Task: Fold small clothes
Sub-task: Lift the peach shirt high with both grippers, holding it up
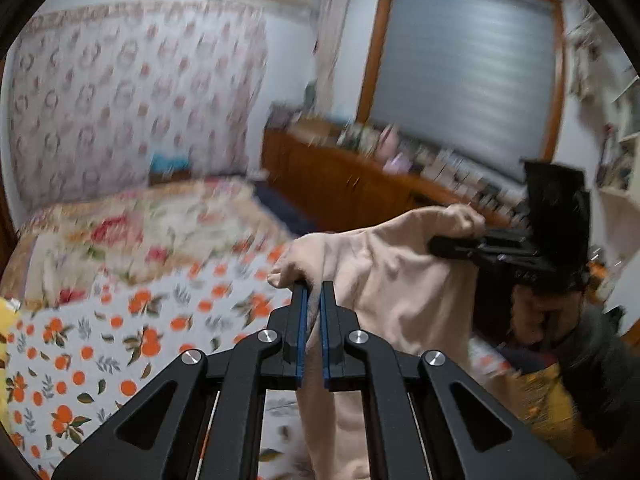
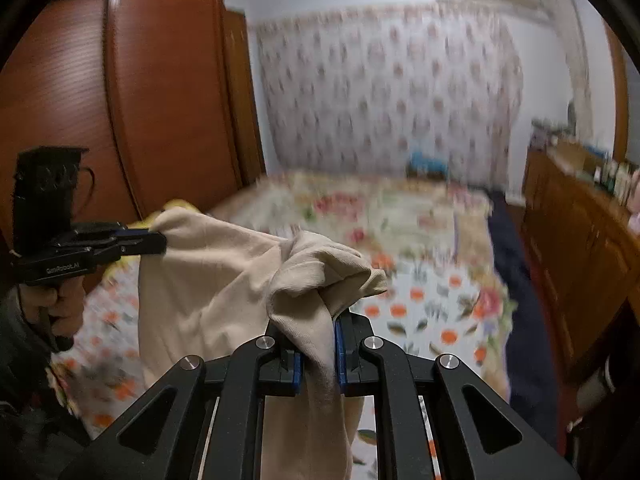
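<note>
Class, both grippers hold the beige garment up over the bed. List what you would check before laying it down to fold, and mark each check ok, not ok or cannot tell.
1. Left gripper shut on the beige garment: ok.
2. Right gripper shut on it: ok.
3. Cloth spread flat between them: not ok, it sags and bunches.
4. Garment lifted off the orange-print sheet: ok.
5. Landing spot under the garment free: cannot tell, cloth hides it.

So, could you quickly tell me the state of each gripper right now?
Left gripper: closed on the beige knit cotton garment.
Right gripper: closed on the same garment, held up above the bed.
</note>
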Tool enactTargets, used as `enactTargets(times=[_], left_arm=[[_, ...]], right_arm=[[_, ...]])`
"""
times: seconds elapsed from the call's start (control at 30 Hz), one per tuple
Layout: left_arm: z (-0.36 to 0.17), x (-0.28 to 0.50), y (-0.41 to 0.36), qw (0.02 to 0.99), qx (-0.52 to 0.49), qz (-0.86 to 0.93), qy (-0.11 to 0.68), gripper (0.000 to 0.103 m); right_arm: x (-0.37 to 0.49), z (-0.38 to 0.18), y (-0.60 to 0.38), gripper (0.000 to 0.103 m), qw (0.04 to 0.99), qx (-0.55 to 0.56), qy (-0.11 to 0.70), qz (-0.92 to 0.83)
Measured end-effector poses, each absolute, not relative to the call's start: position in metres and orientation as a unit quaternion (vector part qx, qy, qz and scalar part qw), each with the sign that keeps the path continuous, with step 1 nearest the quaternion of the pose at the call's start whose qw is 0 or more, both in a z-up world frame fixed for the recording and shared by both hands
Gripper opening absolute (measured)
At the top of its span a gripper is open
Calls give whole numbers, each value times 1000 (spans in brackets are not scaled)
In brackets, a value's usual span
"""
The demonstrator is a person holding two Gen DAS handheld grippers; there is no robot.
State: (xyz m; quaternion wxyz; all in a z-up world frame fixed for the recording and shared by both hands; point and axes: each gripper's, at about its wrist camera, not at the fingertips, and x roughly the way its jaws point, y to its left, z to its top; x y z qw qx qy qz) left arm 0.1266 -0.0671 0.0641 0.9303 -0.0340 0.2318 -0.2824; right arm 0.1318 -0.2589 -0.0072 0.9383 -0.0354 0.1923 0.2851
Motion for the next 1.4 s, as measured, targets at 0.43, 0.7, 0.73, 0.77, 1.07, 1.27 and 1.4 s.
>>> enactTargets(times=[0.43, 0.7, 0.73, 0.77, 1.07, 1.27, 1.4], left_arm=[[228, -27, -27, 960, -7, -276, 34, 6], [241, -48, -9, 966, 1, -258, 12, 6], [240, -49, -7, 967, 1, -256, 11, 6], [240, -48, -5, 967, 0, -254, 11, 6], [183, 51, 7, 976, 7, -197, 87, 6], [84, 197, 19, 969, 9, -144, 199, 6], [34, 255, 20, 958, 15, -124, 259, 6]], right_arm=[[-55, 163, -267, 12, 948, -70, -10, 311], [-83, 173, -268, 12, 939, -89, -25, 332], [-80, 169, -276, 12, 937, -88, -24, 336], [-77, 168, -278, 12, 936, -87, -21, 341], [25, 135, -254, 12, 930, -106, 42, 350], [180, 60, -219, 12, 927, -103, 140, 333], [271, 17, -196, 12, 920, -110, 212, 309]])
